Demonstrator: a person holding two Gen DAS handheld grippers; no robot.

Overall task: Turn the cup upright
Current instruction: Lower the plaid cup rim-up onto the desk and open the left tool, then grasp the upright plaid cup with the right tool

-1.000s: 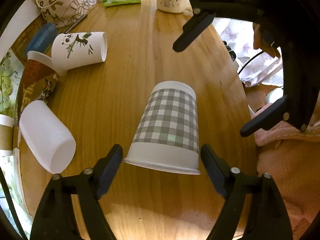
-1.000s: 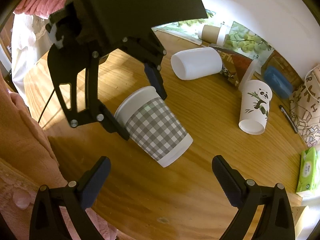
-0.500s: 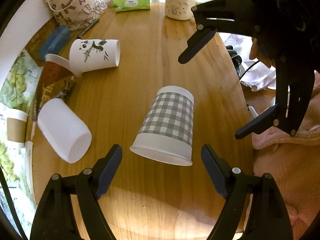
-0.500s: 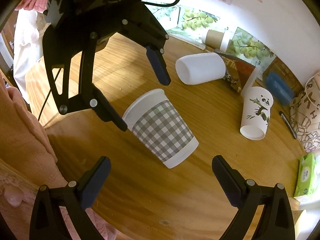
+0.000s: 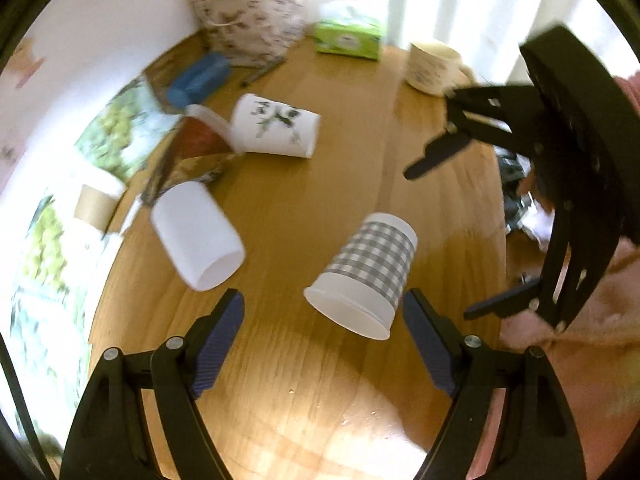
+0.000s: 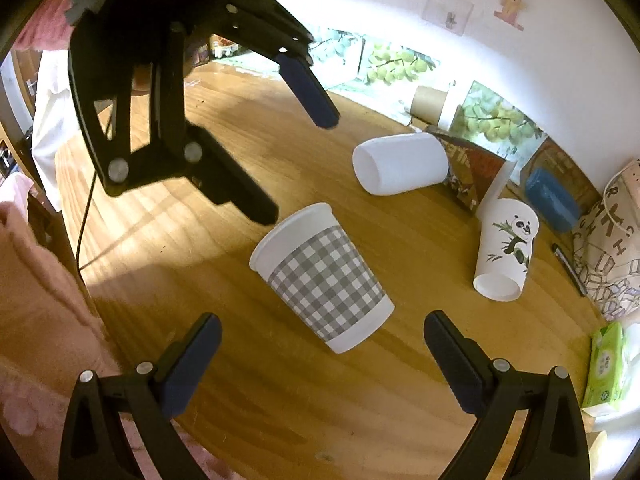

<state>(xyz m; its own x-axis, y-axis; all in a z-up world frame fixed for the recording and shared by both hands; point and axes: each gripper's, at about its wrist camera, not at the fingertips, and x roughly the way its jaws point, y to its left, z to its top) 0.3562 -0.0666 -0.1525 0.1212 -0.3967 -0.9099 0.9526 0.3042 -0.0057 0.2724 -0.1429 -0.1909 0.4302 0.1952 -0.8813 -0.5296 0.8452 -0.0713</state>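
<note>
A grey-checked paper cup [image 5: 370, 276] lies on its side on the wooden table [image 5: 344, 152], its open mouth toward my left gripper; it also shows in the right wrist view [image 6: 324, 278]. My left gripper [image 5: 324, 336] is open and empty, just behind the cup's mouth, apart from it. My right gripper [image 6: 322, 354] is open and empty, near the cup's closed base. Each gripper shows in the other's view, raised above the table: the right one [image 5: 440, 236] and the left one [image 6: 296, 148].
A plain white cup [image 5: 198, 236] and a panda cup [image 5: 276, 126] lie on their sides to the left. A patterned bag [image 5: 256, 24], green tissue pack [image 5: 348, 34], cream mug [image 5: 432, 66] and blue case [image 5: 198, 80] stand at the back. Pink cloth [image 5: 576, 360] lies at the right edge.
My left gripper has pulled back and up from the checked cup and turned left, so more of the table shows. The cup stays on its side. Both grippers stay open.
</note>
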